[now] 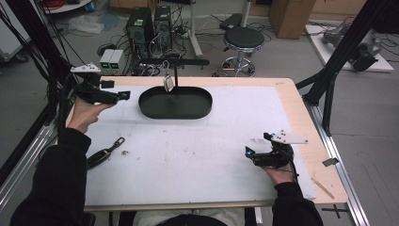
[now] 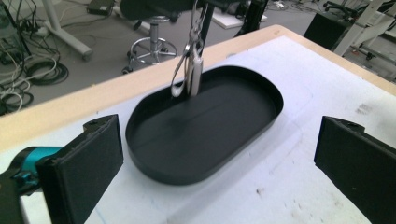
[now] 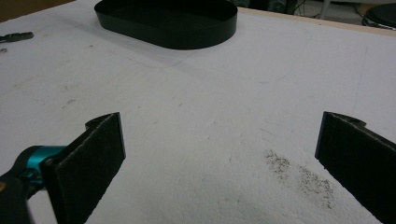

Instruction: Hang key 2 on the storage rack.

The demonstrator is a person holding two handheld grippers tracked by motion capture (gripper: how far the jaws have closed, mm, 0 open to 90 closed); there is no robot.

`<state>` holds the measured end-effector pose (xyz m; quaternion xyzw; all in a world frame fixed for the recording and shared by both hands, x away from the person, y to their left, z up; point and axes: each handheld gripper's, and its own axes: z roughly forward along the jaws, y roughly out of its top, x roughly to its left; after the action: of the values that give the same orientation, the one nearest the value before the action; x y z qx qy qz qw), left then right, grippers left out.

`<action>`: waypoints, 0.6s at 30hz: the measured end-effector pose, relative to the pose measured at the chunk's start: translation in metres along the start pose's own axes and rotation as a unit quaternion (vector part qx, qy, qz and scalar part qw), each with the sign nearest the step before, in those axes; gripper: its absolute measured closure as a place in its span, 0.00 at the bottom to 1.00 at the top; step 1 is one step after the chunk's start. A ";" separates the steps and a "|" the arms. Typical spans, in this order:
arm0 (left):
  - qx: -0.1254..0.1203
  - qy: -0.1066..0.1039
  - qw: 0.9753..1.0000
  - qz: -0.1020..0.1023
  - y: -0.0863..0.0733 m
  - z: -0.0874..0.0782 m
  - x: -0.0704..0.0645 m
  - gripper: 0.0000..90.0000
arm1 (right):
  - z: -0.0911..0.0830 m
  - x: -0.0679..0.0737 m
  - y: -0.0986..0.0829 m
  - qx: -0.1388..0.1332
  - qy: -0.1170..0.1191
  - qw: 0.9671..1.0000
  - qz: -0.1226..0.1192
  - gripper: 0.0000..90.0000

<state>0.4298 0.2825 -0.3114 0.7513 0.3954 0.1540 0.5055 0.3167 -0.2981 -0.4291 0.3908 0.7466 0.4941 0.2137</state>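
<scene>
My left claw (image 1: 123, 95), spread wide and empty, aims at the keys (image 2: 190, 70) hanging over the black tray (image 2: 261, 88) mid-frame. Next: close in, pinch. Right claw (image 1: 258, 149) released, idle lower right.

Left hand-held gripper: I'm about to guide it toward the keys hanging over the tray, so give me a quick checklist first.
1. Left hand-held gripper jaws wide open: ok.
2. Keys hang free on the stand over the tray: ok.
3. Nothing between jaws and keys: ok.
4. Right hand-held gripper far off, open: ok.
5. Key fob on the table, out of the way: ok.
6. How the keys are hooked on: cannot tell.
</scene>
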 end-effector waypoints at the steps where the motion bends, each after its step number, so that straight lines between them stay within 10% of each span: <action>1: 0.002 0.000 1.000 -0.003 -0.004 -0.002 0.001 0.02 | 0.000 0.000 0.000 0.000 0.000 1.000 0.000 0.01; 18: 0.052 0.009 0.998 -0.016 -0.055 -0.014 0.008 0.02 | 0.002 0.000 0.000 0.002 -0.001 1.000 -0.001 0.01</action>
<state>0.4016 0.3072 -0.3547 0.7688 0.4194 0.1316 0.4645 0.3181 -0.2968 -0.4296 0.3908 0.7476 0.4924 0.2143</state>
